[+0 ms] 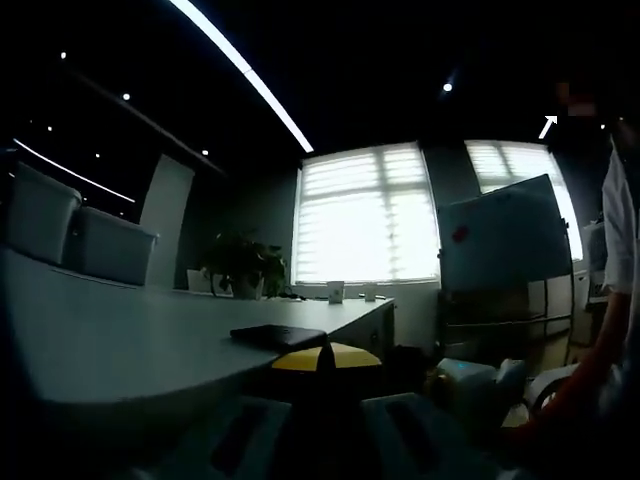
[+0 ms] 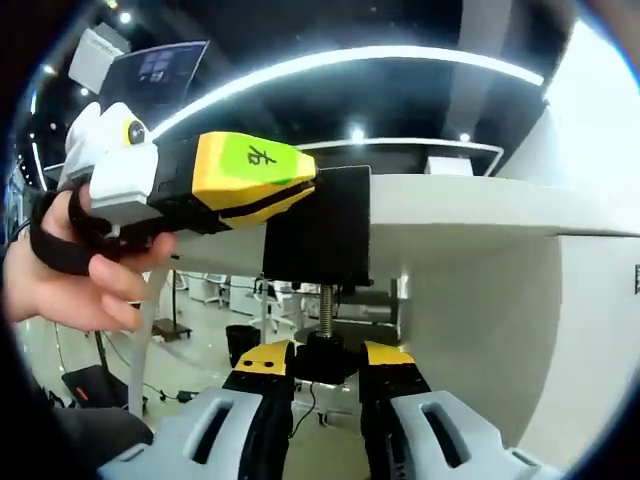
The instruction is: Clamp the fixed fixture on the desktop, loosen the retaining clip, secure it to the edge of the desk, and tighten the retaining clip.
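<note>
— Clamp (image 2: 318, 238) on the desk edge (image 2: 470, 205): what grips it?
— The right claw (image 2: 325, 368), jaws closed on the screw knob (image 2: 322, 352) below, placed to turn it.
— And the other?
— The left claw (image 2: 240, 185) steadies the clamp from the side; in its own view its jaws pinch the black plate (image 1: 278, 335) on the desk.

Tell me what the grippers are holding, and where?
The right gripper pinches the clamp's screw knob under the desk; the left gripper grips the clamp's black body.
</note>
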A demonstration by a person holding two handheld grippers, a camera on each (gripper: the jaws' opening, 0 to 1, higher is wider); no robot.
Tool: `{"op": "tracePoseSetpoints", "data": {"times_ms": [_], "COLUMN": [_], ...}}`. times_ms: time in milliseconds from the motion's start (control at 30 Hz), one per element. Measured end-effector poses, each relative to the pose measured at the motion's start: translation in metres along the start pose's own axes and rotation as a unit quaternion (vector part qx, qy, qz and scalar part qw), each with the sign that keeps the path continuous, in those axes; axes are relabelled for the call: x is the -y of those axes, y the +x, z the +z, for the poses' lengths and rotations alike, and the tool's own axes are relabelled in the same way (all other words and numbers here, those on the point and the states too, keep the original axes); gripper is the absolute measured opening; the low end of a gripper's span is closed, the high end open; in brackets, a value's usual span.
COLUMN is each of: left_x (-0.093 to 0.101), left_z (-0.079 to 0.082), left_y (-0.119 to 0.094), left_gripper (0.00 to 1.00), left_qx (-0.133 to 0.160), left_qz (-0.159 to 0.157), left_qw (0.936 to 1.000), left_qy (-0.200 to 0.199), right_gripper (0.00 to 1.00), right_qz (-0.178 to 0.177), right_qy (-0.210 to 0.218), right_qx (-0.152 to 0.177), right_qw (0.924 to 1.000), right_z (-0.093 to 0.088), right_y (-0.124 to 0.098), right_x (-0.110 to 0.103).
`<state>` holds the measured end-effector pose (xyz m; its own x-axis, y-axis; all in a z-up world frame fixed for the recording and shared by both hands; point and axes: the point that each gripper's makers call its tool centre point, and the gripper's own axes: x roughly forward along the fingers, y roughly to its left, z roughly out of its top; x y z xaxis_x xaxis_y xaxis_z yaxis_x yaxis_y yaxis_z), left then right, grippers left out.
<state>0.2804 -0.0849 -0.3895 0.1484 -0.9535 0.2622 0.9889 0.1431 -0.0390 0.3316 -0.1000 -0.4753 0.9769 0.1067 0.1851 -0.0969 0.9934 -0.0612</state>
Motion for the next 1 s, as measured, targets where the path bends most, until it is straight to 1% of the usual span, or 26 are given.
{"op": "tracePoseSetpoints", "data": {"times_ms": [133,233,267,300,333,400,433,467,500,533,567,633,700,733,767,800,867,933,1000], "left_x": [0.000,0.001,0.001,0.001,0.001,0.000,-0.001,0.000,0.000,-0.001,0.001,0.003,0.004,0.004,0.003,0.003,0.004,0.003,0.002], "left_z": [0.000,0.000,0.000,0.000,0.000,0.000,0.001,0.003,0.007,0.010,0.010,0.008,0.008,0.008,0.008,0.008,0.007,0.006,0.004], "left_y": [0.000,0.000,-0.001,-0.001,-0.001,-0.001,-0.001,0.000,0.001,0.003,0.005,0.008,0.009,0.009,0.009,0.009,0.008,0.007,0.002], "left_gripper": [0.01,0.01,0.01,0.01,0.01,0.01,0.01,0.01,0.01,0.01,0.01,0.01,0.01,0.01,0.01,0.01,0.01,0.01,0.01], "left_qx": [-0.001,-0.001,-0.002,-0.003,-0.004,-0.004,-0.004,0.001,0.016,0.027,0.032,0.026,0.018,0.016,0.015,0.014,0.008,0.003,-0.007], "left_qz": [0.001,0.002,0.002,0.002,0.002,0.001,-0.001,-0.003,-0.001,0.000,-0.006,-0.009,-0.009,-0.011,-0.013,-0.015,-0.017,-0.016,-0.019], "left_qw": [1.0000,0.9999,0.9999,0.9997,0.9997,0.9998,0.9999,1.0000,0.9997,0.9993,0.9991,0.9994,0.9997,0.9997,0.9997,0.9997,0.9998,0.9999,0.9995], "left_qy": [0.005,0.012,0.017,0.023,0.024,0.018,0.012,0.001,-0.018,-0.026,-0.026,-0.021,-0.014,-0.012,-0.014,-0.015,-0.007,0.000,0.024], "right_gripper": [0.24,0.24,0.24,0.24,0.24,0.24,0.24,0.24,0.24,0.24,0.24,0.24,0.25,0.25,0.25,0.26,0.27,0.28,0.28], "right_qz": [0.031,0.080,0.094,0.105,0.116,0.124,0.126,0.126,0.125,0.117,0.106,0.092,0.083,0.070,0.056,0.045,0.038,0.038,0.028], "right_qy": [0.005,0.006,0.014,0.021,0.021,0.007,0.006,0.006,0.006,0.005,-0.001,-0.017,-0.017,-0.008,-0.002,0.005,0.010,0.015,0.012], "right_qx": [0.008,0.008,-0.001,-0.011,-0.016,-0.019,-0.019,-0.020,-0.021,-0.023,-0.023,-0.032,-0.030,-0.023,-0.023,-0.021,-0.019,-0.016,-0.014], "right_qw": [0.9995,0.9967,0.9955,0.9942,0.9929,0.9921,0.9918,0.9918,0.9919,0.9929,0.9940,0.9951,0.9960,0.9973,0.9982,0.9987,0.9990,0.9990,0.9994], "right_z": [0.002,0.002,0.001,-0.003,-0.003,-0.006,-0.005,-0.004,-0.005,-0.006,-0.006,-0.008,-0.008,-0.007,-0.004,-0.003,-0.002,0.000,0.002], "right_y": [-0.001,-0.001,-0.001,0.002,0.003,0.006,0.005,0.005,0.006,0.006,0.004,0.003,0.001,0.001,-0.005,-0.005,-0.005,-0.005,-0.008], "right_x": [-0.002,-0.005,-0.005,-0.001,-0.001,-0.001,-0.005,-0.005,-0.005,-0.006,-0.002,-0.003,-0.003,-0.001,-0.002,-0.001,0.001,-0.002,-0.001]}}
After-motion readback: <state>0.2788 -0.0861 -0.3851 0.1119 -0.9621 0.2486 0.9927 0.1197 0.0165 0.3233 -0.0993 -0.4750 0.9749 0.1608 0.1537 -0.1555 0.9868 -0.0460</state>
